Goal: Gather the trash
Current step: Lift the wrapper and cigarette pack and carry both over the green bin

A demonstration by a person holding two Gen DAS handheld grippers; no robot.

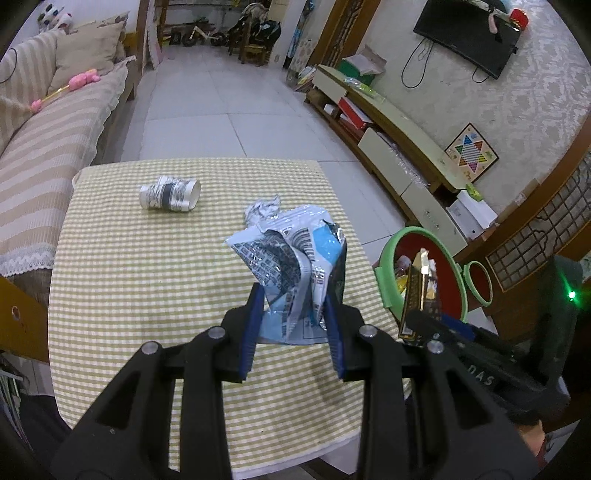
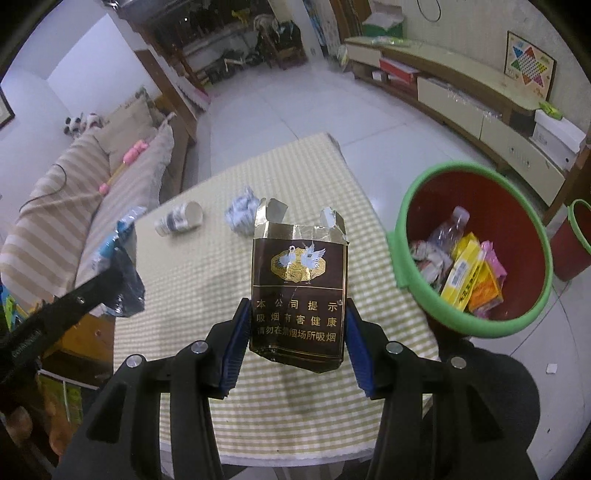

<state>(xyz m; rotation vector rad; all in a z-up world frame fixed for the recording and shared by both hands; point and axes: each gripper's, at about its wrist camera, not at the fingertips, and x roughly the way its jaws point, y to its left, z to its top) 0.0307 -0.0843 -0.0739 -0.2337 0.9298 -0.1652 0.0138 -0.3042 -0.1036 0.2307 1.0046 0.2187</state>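
Left gripper point(image 1: 293, 314) clamped on crumpled snack wrapper point(image 1: 291, 266), held above checked table point(image 1: 147, 277). Right gripper point(image 2: 293, 332) clamped on torn cigarette pack point(image 2: 299, 295). Only right wrist view shows bin point(image 2: 417, 280) contents: plastic bottle point(image 2: 448, 230), yellow box point(image 2: 463, 277). Paper cup point(image 1: 170, 194) lies on its side on the table; paper wad point(image 1: 263, 209) near it.

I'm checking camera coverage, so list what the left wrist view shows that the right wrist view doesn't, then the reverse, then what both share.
Only the left wrist view shows the wall-mounted television and the left gripper head-on, shut on the crumpled blue-and-silver wrapper.

Only the right wrist view shows the printed front of the brown cigarette pack held in the right gripper, and the bottle and packets inside the bin.

Both show the checked tablecloth, the paper cup on its side, the crumpled paper ball and the green-rimmed bin.
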